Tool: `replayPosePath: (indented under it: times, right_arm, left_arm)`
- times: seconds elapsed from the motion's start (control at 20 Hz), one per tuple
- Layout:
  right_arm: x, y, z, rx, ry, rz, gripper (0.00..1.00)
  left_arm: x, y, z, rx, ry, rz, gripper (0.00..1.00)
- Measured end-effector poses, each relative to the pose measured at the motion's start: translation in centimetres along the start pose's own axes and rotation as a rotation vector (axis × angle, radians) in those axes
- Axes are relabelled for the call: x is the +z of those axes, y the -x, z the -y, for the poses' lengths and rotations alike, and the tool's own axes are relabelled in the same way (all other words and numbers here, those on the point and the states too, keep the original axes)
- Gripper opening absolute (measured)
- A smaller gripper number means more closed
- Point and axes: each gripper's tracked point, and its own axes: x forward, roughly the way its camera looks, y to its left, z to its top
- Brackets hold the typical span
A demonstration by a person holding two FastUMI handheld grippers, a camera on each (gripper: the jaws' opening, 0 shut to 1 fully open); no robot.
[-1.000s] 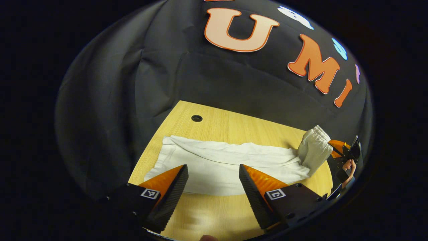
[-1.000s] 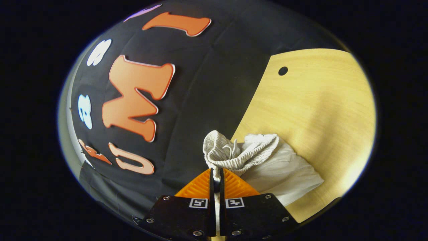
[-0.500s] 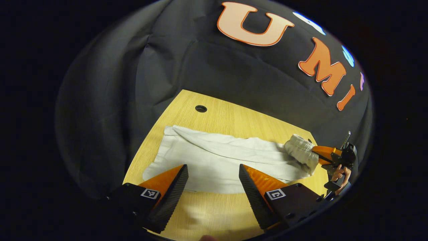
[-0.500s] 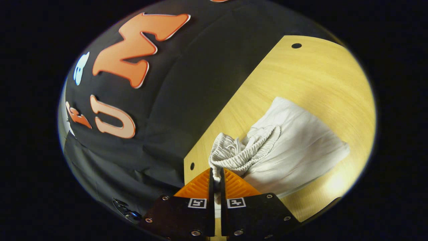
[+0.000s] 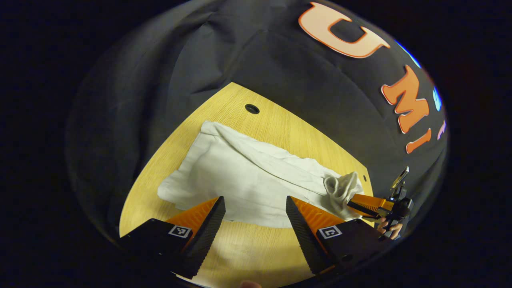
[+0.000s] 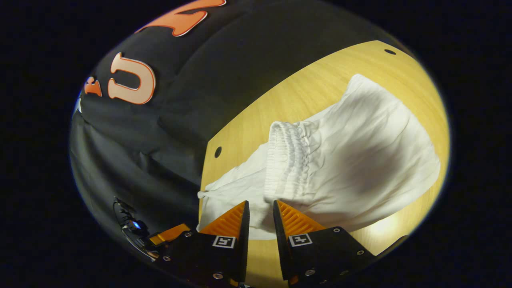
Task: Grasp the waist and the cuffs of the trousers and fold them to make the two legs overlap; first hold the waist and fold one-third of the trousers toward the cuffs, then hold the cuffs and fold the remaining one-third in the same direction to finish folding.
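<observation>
Soft cloth on wood

Trousers [image 6: 360, 160]: matt, creased white cloth, ribbed elastic waistband [image 6: 286, 160]; surface [image 5: 276, 132]: smooth, light-grained wood.

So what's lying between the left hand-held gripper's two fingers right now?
In the left gripper view, the left hand-held gripper is open over the white trousers; their near edge and bare table lie between its fingers.

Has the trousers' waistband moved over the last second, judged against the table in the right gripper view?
Yes. The waistband has come down from above the table's edge onto the legs, toward the cuffs.
</observation>
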Motion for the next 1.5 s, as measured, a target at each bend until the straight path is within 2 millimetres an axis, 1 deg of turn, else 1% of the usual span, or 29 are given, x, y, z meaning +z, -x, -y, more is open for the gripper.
replayPosePath:
  times: [0.05,0.1,0.15,0.2,0.25,0.3,0.35,0.5,0.6,0.65,0.8,0.85,0.9,1.0,1.05,1.1,1.2,1.25,1.3,1.35,1.4,1.5]
  right_arm:
    - [0.7,0.2,0.7,-0.003,0.007,-0.003,0.38]
    - [0.8,0.3,1.0,-0.012,0.019,0.003,0.42]
    - [0.3,0.1,0.8,-0.021,0.024,0.007,0.46]
    - [0.3,0.4,0.9,-0.024,0.029,0.008,0.48]
    - [0.5,0.6,1.0,-0.029,0.035,0.015,0.54]
    - [0.8,0.8,1.2,-0.033,0.04,0.025,0.67]
    - [1.1,1.0,1.3,-0.038,0.042,0.033,0.6]
    - [1.9,1.8,1.9,-0.054,0.043,0.05,0.61]
    - [2.4,2.4,2.4,-0.065,0.043,0.061,0.62]
    - [2.5,2.7,2.4,-0.066,0.041,0.066,0.62]
    - [3.1,3.7,3.1,-0.075,0.027,0.08,0.61]
    - [3.2,3.9,3.2,-0.074,0.019,0.087,0.62]
    - [3.3,4.1,3.4,-0.078,0.011,0.093,0.61]
    - [3.4,4.9,3.9,-0.084,-0.003,0.106,0.62]
    - [3.3,5.1,4.2,-0.089,-0.009,0.109,0.62]
    - [3.3,5.5,4.5,-0.09,-0.012,0.111,0.62]
    - [3.2,6.8,5.2,-0.103,-0.015,0.118,0.62]
    - [3.1,7.5,5.7,-0.11,-0.017,0.12,0.61]
    - [3.2,8.1,6.3,-0.115,-0.021,0.127,0.61]
    - [3.4,8.7,6.6,-0.118,-0.025,0.133,0.61]
    - [3.7,9.3,7.1,-0.122,-0.032,0.144,0.61]
    - [4.6,10.5,7.9,-0.13,-0.033,0.164,0.61]
  left_arm:
    - [-0.2,-0.2,-0.2,-0.009,0.042,-0.014,0.99]
    - [-0.5,-0.4,-0.5,-0.017,0.086,-0.025,1.0]
    - [-0.8,-0.8,-1.0,-0.025,0.129,-0.036,0.99]
    - [-1.0,-1.1,-1.5,-0.029,0.175,-0.037,1.0]
    - [-1.2,-1.4,-2.0,-0.035,0.224,-0.039,1.0]
    - [-1.3,-1.5,-2.9,-0.023,0.27,-0.037,0.99]
    - [-1.5,-1.8,-3.7,-0.018,0.311,-0.033,1.0]
    - [-1.7,-2.0,-5.8,-0.005,0.412,-0.025,1.0]
    - [-2.4,-2.4,-6.8,0.008,0.462,-0.034,0.99]
    - [-1.9,-2.8,-6.8,-0.003,0.491,-0.018,0.96]
    - [-1.4,-3.2,-7.0,-0.019,0.505,0.012,0.96]
    - [-1.1,-3.6,-6.7,-0.025,0.497,0.018,0.93]
    - [-0.7,-4.2,-6.5,-0.029,0.485,0.026,0.91]
    - [0.2,-5.6,-6.1,-0.037,0.458,0.04,0.84]
    - [0.5,-6.5,-5.8,-0.031,0.444,0.045,0.77]
    - [0.8,-7.3,-5.7,-0.022,0.429,0.046,0.61]
    - [0.5,-8.4,-6.1,0.007,0.412,0.038,0.28]
    - [0.9,-8.1,-6.2,0.015,0.419,0.06,0.11]
    - [0.6,-8.3,-6.0,0.025,0.406,0.049,0.12]
    - [1.1,-8.5,-5.5,0.026,0.405,0.069,0.08]
    - [1.5,-7.5,-5.3,0.025,0.41,0.091,0.08]
    - [2.0,-6.5,-4.5,0.025,0.387,0.115,0.06]
